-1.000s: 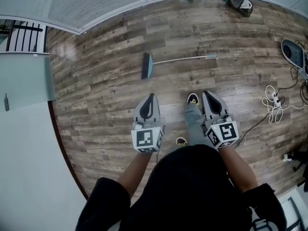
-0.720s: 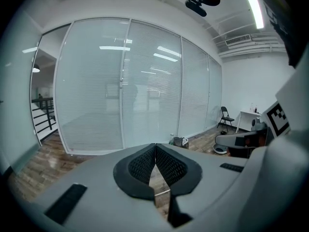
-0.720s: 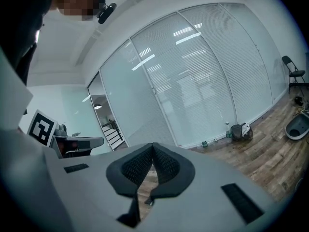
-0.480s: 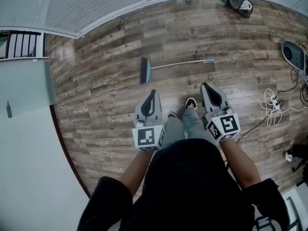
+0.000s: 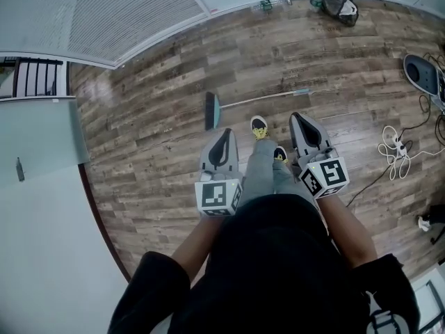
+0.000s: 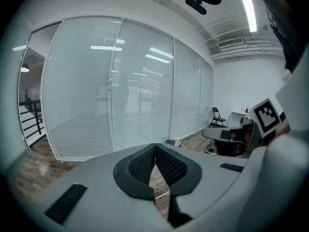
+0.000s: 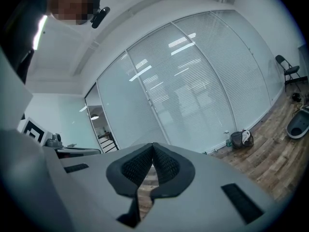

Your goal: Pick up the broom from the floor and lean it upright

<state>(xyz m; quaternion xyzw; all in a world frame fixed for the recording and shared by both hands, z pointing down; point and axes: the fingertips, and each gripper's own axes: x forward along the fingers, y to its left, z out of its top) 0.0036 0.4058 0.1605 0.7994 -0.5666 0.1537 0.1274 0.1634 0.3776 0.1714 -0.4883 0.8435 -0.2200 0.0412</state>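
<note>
**Both jaws closed and empty, broom flat on the floor at 12 o'clock**
Only the head view shows the broom point(image 5: 236, 104), just ahead of the left gripper point(image 5: 223, 132) and right gripper point(image 5: 297, 118). The gripper views show shut jaws and the glass wall point(image 6: 140, 81). Bare floor point(image 5: 153, 138) surrounds it, with cables point(image 5: 395, 145) at 3 o'clock. Both grippers are nearer the broom than a second ago.

No text, label or number can be read anywhere.

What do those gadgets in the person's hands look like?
Both the left gripper and right gripper are pale grey wedges tapering to black ribbed pads. Each carries a white cube with black square markers at its back. The person wears a black short-sleeved top.
</note>
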